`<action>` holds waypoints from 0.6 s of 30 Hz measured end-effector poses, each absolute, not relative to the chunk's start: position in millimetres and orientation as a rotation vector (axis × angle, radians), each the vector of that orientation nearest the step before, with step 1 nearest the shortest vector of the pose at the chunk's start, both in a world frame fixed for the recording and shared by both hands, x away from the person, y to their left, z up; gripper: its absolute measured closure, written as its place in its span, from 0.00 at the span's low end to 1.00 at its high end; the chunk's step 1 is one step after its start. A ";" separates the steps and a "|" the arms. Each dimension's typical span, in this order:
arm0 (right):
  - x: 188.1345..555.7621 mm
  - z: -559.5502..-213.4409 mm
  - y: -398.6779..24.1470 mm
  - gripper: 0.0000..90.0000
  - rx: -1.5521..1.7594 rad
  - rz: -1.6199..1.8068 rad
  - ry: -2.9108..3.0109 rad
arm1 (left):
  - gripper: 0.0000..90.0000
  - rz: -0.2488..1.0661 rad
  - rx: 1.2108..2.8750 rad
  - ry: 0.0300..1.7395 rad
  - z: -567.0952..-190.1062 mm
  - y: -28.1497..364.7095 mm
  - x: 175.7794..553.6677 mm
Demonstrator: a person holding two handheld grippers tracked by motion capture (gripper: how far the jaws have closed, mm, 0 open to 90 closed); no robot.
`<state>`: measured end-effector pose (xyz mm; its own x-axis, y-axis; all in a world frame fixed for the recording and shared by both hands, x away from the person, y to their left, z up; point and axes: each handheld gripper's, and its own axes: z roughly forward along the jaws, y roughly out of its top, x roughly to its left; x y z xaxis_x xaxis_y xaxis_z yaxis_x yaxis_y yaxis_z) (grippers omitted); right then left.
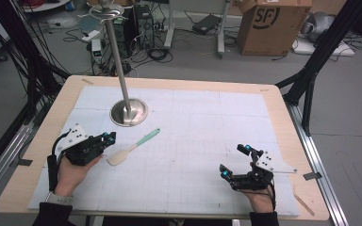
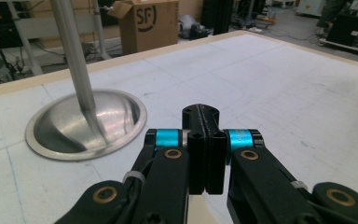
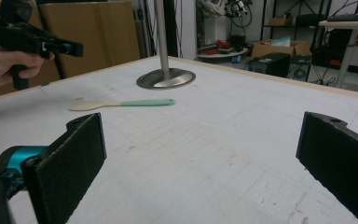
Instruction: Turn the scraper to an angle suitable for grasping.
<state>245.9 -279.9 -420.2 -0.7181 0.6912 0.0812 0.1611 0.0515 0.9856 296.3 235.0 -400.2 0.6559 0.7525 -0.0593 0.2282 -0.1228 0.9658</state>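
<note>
Pale cream at the blade and mint green along the handle, the spatula (image 1: 133, 148) lies flat on the table just beyond the tips of your left gripper (image 1: 107, 138), blade end nearest it and handle pointing away toward the metal stand base (image 1: 128, 112). That gripper is clenched with nothing between its jaws, so by my reading you are at the approach, before any grasp. Next you would need to spread the jaws, drop low and close across the thin handle, which sits flush on the surface. Your right gripper (image 1: 234, 161) rests released, jaws wide, well apart from the spatula. The white gridded mat (image 1: 207, 136) covers the wooden table (image 1: 283, 108); farther off stand a cardboard box (image 1: 273, 26), cables and computer cases on grey floor.
</note>
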 end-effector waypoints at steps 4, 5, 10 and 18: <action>246.0 -421.4 -279.7 0.01 0.856 1.703 1.920 | 1.00 0.542 1.699 0.829 -396.0 232.8 302.0; 246.0 -421.6 -279.4 0.01 0.857 1.703 1.921 | 1.00 0.542 1.699 0.829 -396.0 232.8 302.0; 245.8 -420.7 -277.6 0.01 0.850 1.702 1.925 | 1.00 0.530 1.734 0.835 -391.1 225.9 312.9; 247.1 -422.1 -275.1 0.01 0.857 1.681 1.946 | 1.00 0.528 1.790 0.933 -410.3 211.0 341.1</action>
